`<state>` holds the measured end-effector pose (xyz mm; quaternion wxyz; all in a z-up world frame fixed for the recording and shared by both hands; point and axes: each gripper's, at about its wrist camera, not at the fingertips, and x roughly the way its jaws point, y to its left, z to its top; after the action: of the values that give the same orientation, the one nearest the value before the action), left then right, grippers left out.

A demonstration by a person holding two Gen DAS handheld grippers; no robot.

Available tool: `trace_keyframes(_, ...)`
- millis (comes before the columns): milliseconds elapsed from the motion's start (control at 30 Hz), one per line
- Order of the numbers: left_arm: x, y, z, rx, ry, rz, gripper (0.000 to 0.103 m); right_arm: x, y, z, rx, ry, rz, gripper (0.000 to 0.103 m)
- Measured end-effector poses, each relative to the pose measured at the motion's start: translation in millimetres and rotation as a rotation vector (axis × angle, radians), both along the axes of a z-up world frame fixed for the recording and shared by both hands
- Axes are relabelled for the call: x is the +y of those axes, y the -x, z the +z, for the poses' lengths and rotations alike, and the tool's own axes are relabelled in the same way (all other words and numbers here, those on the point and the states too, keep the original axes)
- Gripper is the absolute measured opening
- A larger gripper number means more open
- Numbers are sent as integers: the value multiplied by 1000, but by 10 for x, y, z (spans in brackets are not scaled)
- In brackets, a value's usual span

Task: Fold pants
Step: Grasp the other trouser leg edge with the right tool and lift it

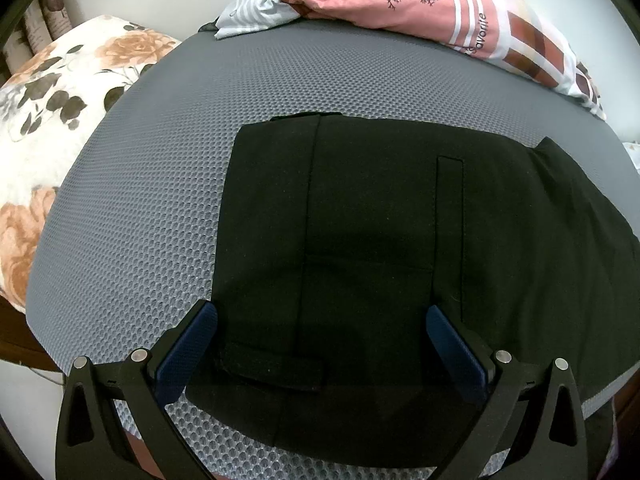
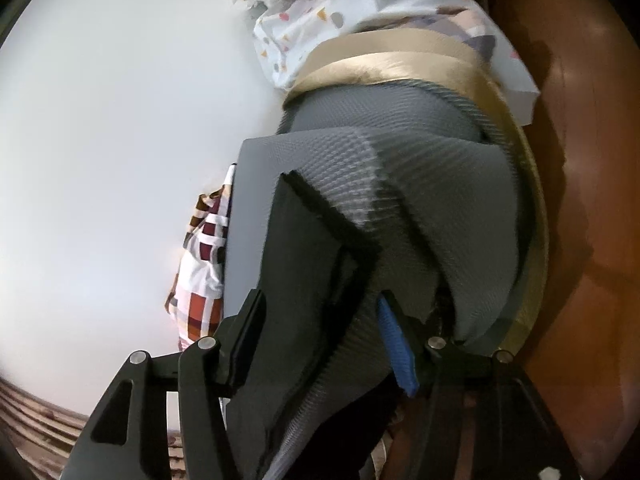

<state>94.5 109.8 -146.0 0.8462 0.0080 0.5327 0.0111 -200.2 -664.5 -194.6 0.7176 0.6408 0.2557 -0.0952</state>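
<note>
The left gripper [image 1: 320, 320] hovers with jaws apart over folded black pants [image 1: 380, 240] at the near edge of the bed [image 1: 160, 160]. The right gripper [image 2: 320, 328] has jaws apart around their corner. Open mesh stretches toward pillows [image 1: 440, 4] at the far edge.

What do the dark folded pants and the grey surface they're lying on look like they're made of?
The dark, near-black folded pants look like a smooth, matte woven cloth, perhaps a suiting fabric: flat, with neat stitched seams and faint lint specks. The grey honeycomb-textured mat beneath looks like a synthetic mesh fabric, going by its regular pattern of small cells; the exact fibre cannot be told for either.
</note>
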Motion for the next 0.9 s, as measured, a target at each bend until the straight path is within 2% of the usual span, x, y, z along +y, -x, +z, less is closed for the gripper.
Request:
trace_keyframes(33,2,5,-3,-3,1,-1,103,15,-46,9,6,5,14,48)
trace_keyframes(133,5,22,-7,-11,2,-5,103,50,-85,44,93,51,35,24)
trace_keyframes(200,7,25,-2,-17,-1,-7,103,48,-28,40,75,32,22,12)
trace_keyframes(300,-8,43,13,-32,-13,-10,103,96,-53,187,70,75,21,12)
trace_keyframes(400,-28,81,115,-60,-21,3,102,190,-182,449,24,106,39,12)
trace_keyframes(500,-35,190,361,-145,63,3,102,413,-458,827,-17,171,114,12)
trace_keyframes(633,-82,295,618,-197,130,-2,102,1058,-960,1271,-112,211,274,12)
trace_keyframes(733,-108,346,688,-197,165,-17,102,1690,-1351,1424,-171,199,413,12)
trace_keyframes(833,-142,399,699,-187,199,-32,102,2460,-1728,1409,-174,234,599,12)
trace_keyframes(900,-171,438,685,-188,219,-43,102,2922,-1902,1265,-145,228,709,12)
